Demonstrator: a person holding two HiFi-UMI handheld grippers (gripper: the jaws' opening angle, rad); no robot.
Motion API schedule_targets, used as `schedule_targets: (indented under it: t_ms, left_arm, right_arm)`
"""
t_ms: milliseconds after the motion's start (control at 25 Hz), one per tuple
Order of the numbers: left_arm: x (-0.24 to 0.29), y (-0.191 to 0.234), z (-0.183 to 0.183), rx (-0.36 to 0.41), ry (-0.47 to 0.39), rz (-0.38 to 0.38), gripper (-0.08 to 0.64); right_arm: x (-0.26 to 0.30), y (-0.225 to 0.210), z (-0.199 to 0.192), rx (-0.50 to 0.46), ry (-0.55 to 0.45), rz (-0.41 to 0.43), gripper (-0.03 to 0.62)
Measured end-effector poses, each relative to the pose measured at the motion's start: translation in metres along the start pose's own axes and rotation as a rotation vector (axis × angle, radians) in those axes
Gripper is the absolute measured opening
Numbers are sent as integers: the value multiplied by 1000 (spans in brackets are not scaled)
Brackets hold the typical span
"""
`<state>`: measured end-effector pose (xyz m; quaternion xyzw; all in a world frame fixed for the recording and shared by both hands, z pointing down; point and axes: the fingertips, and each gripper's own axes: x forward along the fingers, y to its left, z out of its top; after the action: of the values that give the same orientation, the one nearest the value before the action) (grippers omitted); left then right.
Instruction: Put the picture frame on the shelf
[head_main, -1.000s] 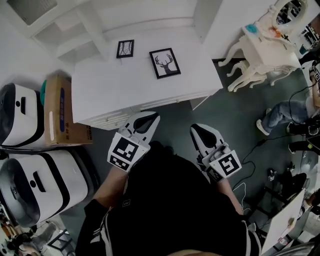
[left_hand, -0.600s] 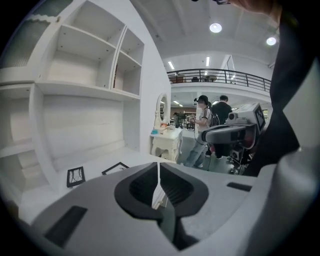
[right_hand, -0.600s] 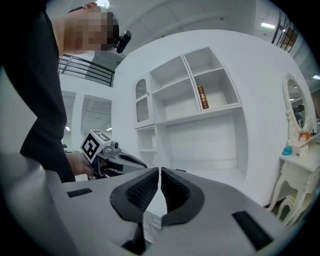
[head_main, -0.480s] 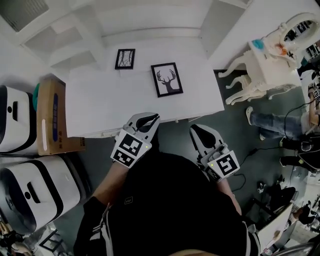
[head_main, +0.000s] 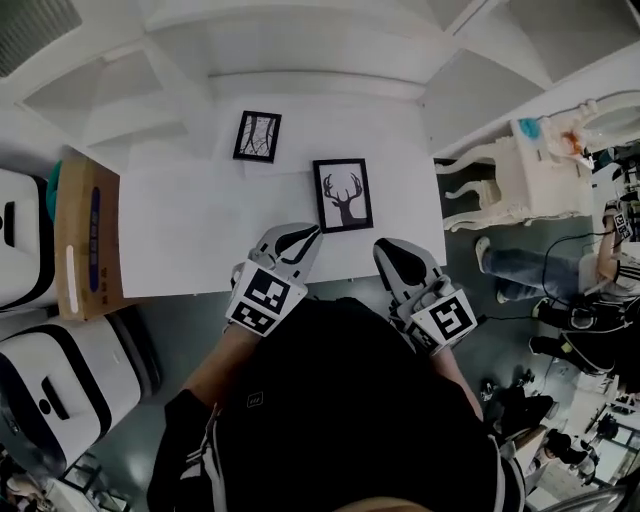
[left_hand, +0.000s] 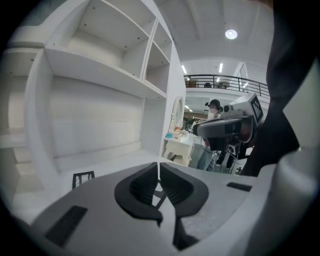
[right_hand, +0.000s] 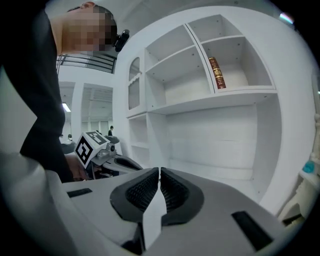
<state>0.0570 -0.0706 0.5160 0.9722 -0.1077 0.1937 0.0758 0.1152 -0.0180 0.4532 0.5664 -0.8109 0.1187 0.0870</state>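
Two black picture frames lie flat on the white table (head_main: 190, 240): a deer print (head_main: 343, 195) near the front edge and a smaller frame (head_main: 259, 136) further back, also seen low in the left gripper view (left_hand: 83, 178). White shelf compartments (head_main: 120, 95) rise behind the table. My left gripper (head_main: 306, 233) hovers over the table's front edge, just left of the deer frame, shut and empty. My right gripper (head_main: 386, 248) is at the front edge below the deer frame's right corner, also shut on nothing. Neither touches a frame.
A cardboard box (head_main: 85, 235) and white-and-black machines (head_main: 55, 375) stand left of the table. An ornate white side table (head_main: 520, 165) and a seated person's legs (head_main: 525, 268) are at the right. A brown book (right_hand: 217, 72) stands in an upper shelf compartment.
The table and frames have come closer in the head view. Both grippers now reach the table's front edge near the deer frame, where before they hung over the floor. Both stayed shut.
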Motion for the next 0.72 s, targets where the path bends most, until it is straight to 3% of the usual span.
schedule_targets:
  t_ms: [280,520,720]
  left_arm:
    - [28,38,-2,-71,24,64,8]
    - [57,46,-12,-254,57,97,8]
    - [80,41,-24,-325,122,157,9]
  right_arm:
    - [34,-37,-13,30,60,53,23]
    - [46,-66,-31,76,78,152,21]
    - [43,-97,-56,116,97,190,22]
